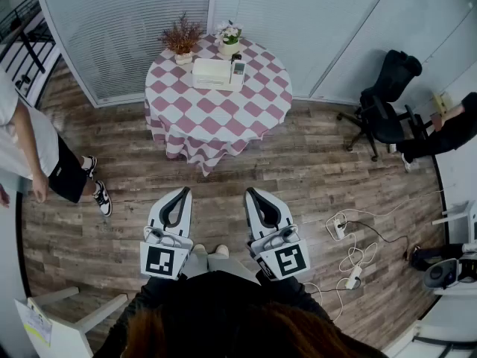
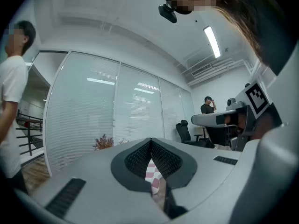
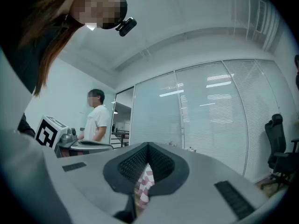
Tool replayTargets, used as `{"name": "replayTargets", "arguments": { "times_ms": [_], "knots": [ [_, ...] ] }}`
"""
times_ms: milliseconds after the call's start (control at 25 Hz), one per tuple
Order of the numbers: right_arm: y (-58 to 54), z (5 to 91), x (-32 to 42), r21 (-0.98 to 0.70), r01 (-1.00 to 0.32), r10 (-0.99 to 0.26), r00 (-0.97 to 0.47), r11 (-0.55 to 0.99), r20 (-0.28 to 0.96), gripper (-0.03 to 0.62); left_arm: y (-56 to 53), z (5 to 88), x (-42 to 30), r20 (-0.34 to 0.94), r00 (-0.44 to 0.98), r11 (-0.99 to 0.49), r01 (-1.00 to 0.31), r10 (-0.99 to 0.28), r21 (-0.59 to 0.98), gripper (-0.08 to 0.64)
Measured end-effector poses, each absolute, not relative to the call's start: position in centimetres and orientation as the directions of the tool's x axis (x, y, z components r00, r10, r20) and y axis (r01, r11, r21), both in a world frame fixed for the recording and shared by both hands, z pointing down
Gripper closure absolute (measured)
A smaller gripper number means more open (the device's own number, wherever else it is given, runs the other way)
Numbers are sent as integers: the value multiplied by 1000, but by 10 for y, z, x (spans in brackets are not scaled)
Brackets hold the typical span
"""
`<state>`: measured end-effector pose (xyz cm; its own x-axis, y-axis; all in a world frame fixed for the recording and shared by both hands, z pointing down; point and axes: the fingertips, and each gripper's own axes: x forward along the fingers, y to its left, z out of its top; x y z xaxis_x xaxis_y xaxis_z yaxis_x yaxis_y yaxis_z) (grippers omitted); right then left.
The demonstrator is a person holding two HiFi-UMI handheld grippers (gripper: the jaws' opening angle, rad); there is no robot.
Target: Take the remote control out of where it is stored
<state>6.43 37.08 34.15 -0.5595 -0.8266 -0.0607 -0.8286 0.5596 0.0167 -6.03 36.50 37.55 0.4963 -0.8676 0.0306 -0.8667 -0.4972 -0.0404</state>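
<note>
- L tool: jaws pressed together at the tips, nothing pinched. It is held level, low in front of our body, well apart from the tabletop.
- R tool: the same, tips closed on each other and empty, level, beside the L tool.
- In both gripper views we see only a bit of pink-white check cloth through the hole behind the closed tips.
- The tabletop is round w/ a check cloth and stands ahead of both tools on the wood floor.
- White box: lies near the far edge of the tabletop, approx. in the middle.
- Remote control: a small thing at the right end of the white box, seems to sit in it. It is too small for more detail.
- Dried plant and white flower pot: at the far edge, just behind the box.
- A person in a white shirt stands at the left. A black office chair and cables are on the floor at the right.
</note>
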Motion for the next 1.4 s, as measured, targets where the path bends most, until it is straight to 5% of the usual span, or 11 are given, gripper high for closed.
{"name": "replayTargets", "arguments": {
  "times_ms": [1400],
  "knots": [
    [325, 350, 96, -31, -776, -776, -628, 630, -63, 578, 319, 387, -27, 20, 450, -451, -892, -893, -38, 554]
  ]
}}
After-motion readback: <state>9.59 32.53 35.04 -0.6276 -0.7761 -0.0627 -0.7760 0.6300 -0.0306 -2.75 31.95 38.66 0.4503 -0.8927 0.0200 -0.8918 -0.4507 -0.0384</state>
